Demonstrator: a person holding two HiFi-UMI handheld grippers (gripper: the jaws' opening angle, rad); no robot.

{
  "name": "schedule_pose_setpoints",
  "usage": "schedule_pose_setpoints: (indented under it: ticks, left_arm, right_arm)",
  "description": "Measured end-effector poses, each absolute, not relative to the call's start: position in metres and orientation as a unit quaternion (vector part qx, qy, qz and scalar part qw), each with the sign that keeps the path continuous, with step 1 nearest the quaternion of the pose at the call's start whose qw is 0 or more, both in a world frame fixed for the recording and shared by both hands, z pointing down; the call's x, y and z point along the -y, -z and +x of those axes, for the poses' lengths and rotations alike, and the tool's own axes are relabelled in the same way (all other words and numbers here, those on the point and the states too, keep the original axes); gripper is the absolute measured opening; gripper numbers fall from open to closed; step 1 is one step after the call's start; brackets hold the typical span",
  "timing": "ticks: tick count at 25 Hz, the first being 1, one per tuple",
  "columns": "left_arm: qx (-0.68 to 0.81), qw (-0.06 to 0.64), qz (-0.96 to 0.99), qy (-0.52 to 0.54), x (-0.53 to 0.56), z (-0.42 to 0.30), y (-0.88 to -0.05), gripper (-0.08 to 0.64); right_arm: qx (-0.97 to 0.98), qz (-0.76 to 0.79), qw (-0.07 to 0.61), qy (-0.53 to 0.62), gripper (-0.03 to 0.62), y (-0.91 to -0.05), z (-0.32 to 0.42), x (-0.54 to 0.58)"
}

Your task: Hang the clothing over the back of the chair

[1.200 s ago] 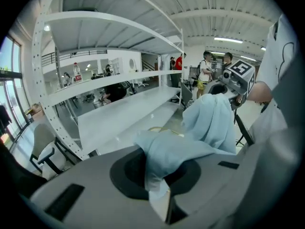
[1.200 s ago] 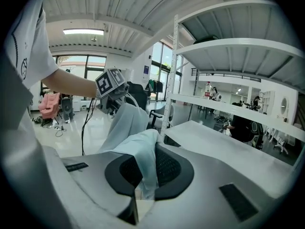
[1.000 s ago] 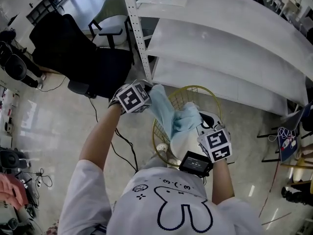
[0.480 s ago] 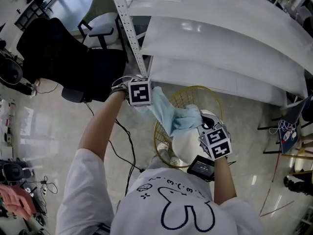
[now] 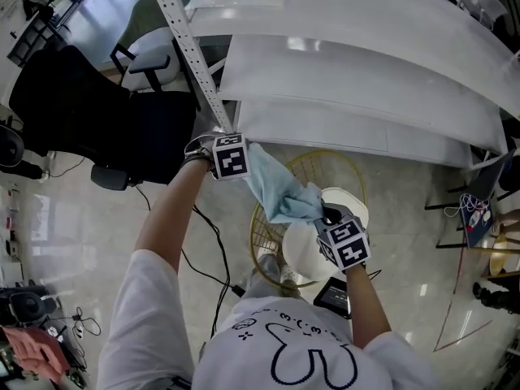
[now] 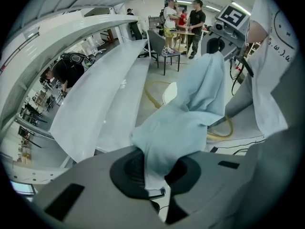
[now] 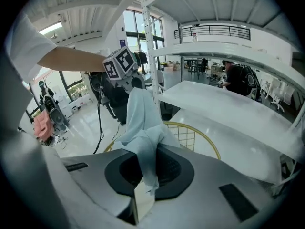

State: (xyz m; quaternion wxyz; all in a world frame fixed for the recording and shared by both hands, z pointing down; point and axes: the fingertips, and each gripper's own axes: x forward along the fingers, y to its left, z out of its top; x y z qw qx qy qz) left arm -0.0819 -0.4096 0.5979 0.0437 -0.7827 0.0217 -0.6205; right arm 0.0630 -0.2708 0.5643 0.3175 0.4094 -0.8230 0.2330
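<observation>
A light blue garment (image 5: 276,187) hangs stretched between my two grippers, above a gold wire chair (image 5: 268,242) with a round white seat (image 5: 302,249). My left gripper (image 5: 246,149) is shut on the garment's upper left end, beside the rack upright. My right gripper (image 5: 327,215) is shut on the lower right end, over the seat. In the left gripper view the cloth (image 6: 190,113) runs out of the shut jaws (image 6: 155,175) toward the right gripper (image 6: 217,44). From the right gripper (image 7: 148,175), the cloth (image 7: 140,128) rises to the left gripper (image 7: 128,82) above the chair's wire rim (image 7: 202,135).
Long white shelves (image 5: 366,71) on a perforated upright (image 5: 188,63) stand just behind the chair. A black office chair (image 5: 97,112) stands to the left, with cables (image 5: 213,242) on the floor. Several people (image 6: 183,20) stand far off.
Both grippers have come down with the garment. The right one has moved in closer over the white seat, and the cloth now hangs lower and tauter above the wire chair.
</observation>
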Motion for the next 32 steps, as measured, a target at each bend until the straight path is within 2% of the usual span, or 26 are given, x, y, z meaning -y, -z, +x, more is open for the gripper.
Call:
schedule_pose_setpoints:
  ticks: [4,12,15,18,19,23,32]
  left_arm:
    - [-0.057,0.067,-0.768,0.635,0.425,-0.083,-0.620,0.051]
    - [-0.106,0.059,-0.757,0.642,0.439,-0.090,-0.660,0.059]
    - [-0.101,0.053,-0.750,0.652,0.439,-0.093,-0.673,0.088]
    - [-0.088,0.045,-0.751,0.653,0.433,-0.092,-0.681,0.171]
    - [-0.085,0.043,-0.751,0.653,0.430,-0.092,-0.682,0.179]
    - [-0.077,0.030,-0.757,0.649,0.426,-0.091,-0.682,0.204]
    - [-0.090,0.014,-0.778,0.621,0.417,-0.080,-0.664,0.204]
  right_arm:
    - [0.813,0.411,0.324,-0.255,0.043,-0.587,0.059,0.274]
    - [0.798,0.421,0.339,-0.265,0.044,-0.613,0.053,0.277]
    - [0.798,0.420,0.343,-0.264,0.044,-0.617,0.051,0.280]
    - [0.797,0.421,0.344,-0.263,0.044,-0.621,0.052,0.281]
    - [0.797,0.420,0.344,-0.264,0.044,-0.622,0.052,0.282]
    - [0.796,0.417,0.349,-0.266,0.051,-0.627,0.053,0.283]
    - [0.785,0.411,0.377,-0.271,0.063,-0.635,0.059,0.273]
